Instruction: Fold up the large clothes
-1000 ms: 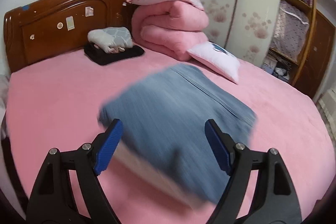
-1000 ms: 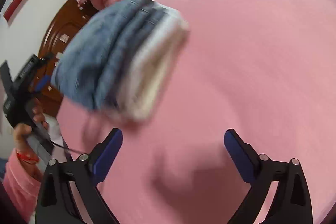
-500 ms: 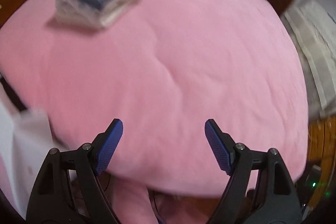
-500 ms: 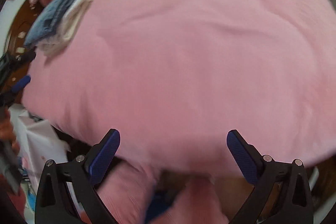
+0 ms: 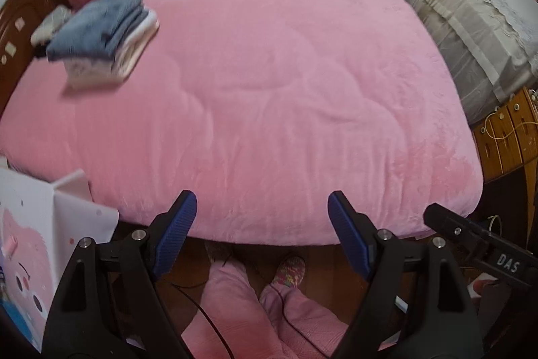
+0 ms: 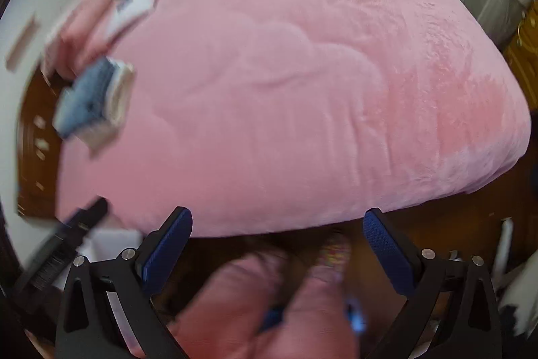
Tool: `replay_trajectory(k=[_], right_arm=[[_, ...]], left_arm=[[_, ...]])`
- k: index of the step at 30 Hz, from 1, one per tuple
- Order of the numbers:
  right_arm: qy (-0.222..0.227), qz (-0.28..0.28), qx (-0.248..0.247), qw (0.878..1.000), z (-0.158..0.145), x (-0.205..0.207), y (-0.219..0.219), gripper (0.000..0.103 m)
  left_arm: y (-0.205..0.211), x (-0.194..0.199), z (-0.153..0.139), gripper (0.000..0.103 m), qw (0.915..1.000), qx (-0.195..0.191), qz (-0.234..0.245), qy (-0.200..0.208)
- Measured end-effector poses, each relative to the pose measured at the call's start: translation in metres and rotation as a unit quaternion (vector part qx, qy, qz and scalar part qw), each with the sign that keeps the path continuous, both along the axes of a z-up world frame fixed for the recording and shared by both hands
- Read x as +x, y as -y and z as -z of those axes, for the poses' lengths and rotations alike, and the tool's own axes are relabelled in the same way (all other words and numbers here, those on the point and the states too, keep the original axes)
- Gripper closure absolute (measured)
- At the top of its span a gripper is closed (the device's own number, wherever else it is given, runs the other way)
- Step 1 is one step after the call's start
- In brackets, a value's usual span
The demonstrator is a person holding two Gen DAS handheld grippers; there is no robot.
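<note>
— Two grippers, and neither held anything?
— Correct. The left gripper (image 5: 261, 234) and the right gripper (image 6: 277, 249) both stood spread apart and bare, out past the near edge of the bed (image 5: 285, 90).
— How far along was the folding?
— It looked finished for these pieces: the folded stack (image 5: 101, 37), blue denim on top of white layers, lay near the headboard (image 5: 13, 32), well apart from both tools. No unfolded garment showed.
— Any containers?
— One white box (image 5: 30, 244) sat beside the bed; its contents could not be made out.
</note>
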State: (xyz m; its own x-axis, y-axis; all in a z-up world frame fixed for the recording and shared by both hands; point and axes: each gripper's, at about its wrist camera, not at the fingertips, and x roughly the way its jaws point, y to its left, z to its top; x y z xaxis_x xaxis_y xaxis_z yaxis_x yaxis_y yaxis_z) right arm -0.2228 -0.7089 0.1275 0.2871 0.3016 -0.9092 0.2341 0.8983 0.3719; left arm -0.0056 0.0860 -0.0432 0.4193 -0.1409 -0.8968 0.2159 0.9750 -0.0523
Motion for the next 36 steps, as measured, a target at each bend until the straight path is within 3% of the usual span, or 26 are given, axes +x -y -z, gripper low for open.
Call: replay_trajectory(k=[2,6,10,14,21,29,36], right_arm=[[0.007,-0.005,0.012,1.000,-0.011,-0.001,-0.007,0.000],[0.018,-0.046,-0.043,0.998,-0.029,0.002,-0.036,0.000],[0.016,-0.064,-0.072,0.995,-0.035,-0.006,-0.041,0.000],[0.019,-0.070,-0.093,0.993,-0.050,-0.010,-0.047,0.000],[0.047,-0.079,-0.109,0.990,-0.087,-0.009,-0.065,0.000],[0.057,-0.101,-0.121,0.986,-0.112,-0.005,-0.092,0.000],[0.076,-0.115,-0.137,0.981,-0.130,-0.007,-0.113,0.000]], left_arm=[[0.006,-0.004,-0.011,0.025,0.9999,0.005,0.001,0.013],[0.017,-0.014,-0.026,0.026,0.9996,-0.003,0.008,0.027],[0.022,-0.019,-0.026,0.026,0.9998,0.013,0.003,0.017],[0.007,-0.016,-0.024,0.026,0.9998,-0.007,-0.014,0.014],[-0.012,-0.013,-0.026,0.025,0.9985,-0.015,-0.052,0.010],[-0.013,-0.012,-0.033,0.024,0.9983,0.002,-0.052,0.025],[-0.010,-0.009,-0.032,0.015,0.9988,0.005,-0.045,0.022]])
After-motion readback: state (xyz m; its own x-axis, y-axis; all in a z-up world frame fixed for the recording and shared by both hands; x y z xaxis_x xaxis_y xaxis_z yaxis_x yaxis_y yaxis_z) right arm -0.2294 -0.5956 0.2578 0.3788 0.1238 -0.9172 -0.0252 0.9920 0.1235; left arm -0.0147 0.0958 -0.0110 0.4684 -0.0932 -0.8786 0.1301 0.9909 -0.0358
